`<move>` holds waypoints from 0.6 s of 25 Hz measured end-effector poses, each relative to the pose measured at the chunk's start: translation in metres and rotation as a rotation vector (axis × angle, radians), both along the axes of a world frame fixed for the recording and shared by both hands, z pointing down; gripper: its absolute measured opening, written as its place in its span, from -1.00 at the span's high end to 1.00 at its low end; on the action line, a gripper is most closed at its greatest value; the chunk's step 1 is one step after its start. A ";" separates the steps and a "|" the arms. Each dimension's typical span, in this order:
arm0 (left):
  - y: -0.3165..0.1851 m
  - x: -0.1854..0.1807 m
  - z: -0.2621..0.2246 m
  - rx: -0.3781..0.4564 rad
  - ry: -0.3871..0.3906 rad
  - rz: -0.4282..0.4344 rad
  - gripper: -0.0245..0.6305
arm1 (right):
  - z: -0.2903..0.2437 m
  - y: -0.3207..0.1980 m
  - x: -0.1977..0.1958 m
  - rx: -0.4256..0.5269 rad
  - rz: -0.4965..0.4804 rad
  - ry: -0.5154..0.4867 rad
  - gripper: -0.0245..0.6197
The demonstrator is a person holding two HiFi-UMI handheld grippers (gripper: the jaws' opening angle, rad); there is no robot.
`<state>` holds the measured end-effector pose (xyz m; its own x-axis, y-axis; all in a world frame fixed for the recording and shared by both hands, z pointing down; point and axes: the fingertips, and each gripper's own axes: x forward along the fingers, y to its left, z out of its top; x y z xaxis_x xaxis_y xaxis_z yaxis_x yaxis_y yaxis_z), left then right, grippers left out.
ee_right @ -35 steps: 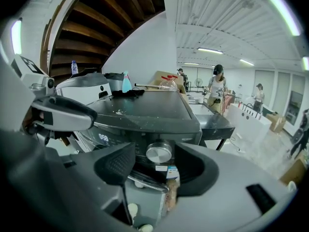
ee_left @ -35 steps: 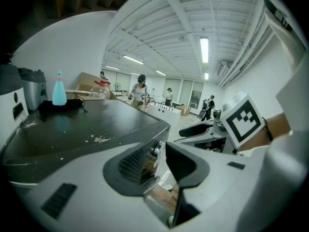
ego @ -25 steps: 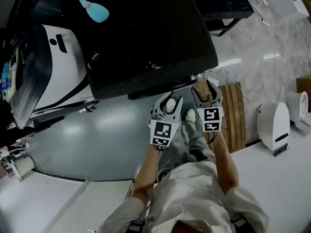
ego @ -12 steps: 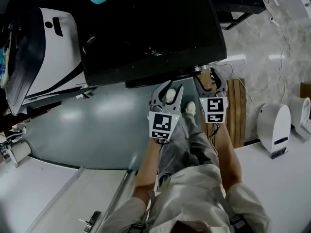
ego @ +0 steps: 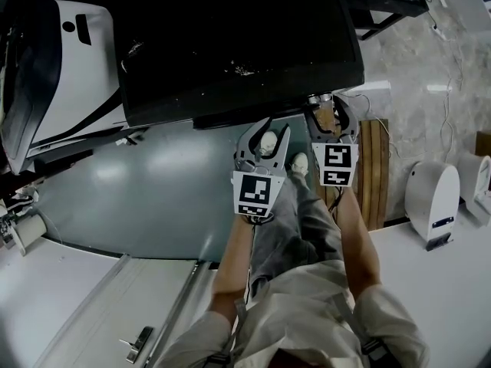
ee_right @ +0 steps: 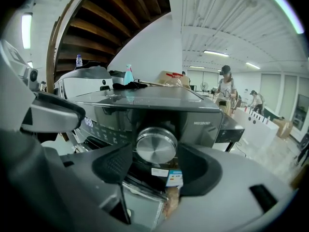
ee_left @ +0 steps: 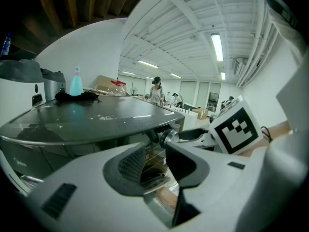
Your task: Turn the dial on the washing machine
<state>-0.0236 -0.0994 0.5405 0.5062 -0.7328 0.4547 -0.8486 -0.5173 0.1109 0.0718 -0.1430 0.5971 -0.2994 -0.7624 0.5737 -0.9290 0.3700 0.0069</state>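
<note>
Brushed-steel round dial (ee_right: 156, 145) on the dark grey washing machine's (ee_right: 203, 124) front stands between my right tool's (ee_right: 157, 164) opening jaws, pads clear of it, left tool (ee_left: 154, 161) empty and apart; I judge the turn either finished or unstarted.

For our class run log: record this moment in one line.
right tool: opening, round silver metal dial between jaws | left tool: open, empty

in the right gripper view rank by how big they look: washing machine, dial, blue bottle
1. washing machine
2. dial
3. blue bottle
The bottle is far back and the dial near the camera, so true sizes are unsure.
</note>
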 end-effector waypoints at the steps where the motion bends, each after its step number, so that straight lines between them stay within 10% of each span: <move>1: 0.001 0.000 0.001 -0.001 0.001 -0.002 0.51 | 0.001 -0.001 0.000 0.002 0.006 -0.001 0.03; 15: 0.010 0.002 0.006 -0.013 0.010 -0.010 0.50 | 0.003 -0.004 0.002 0.010 0.034 -0.029 0.10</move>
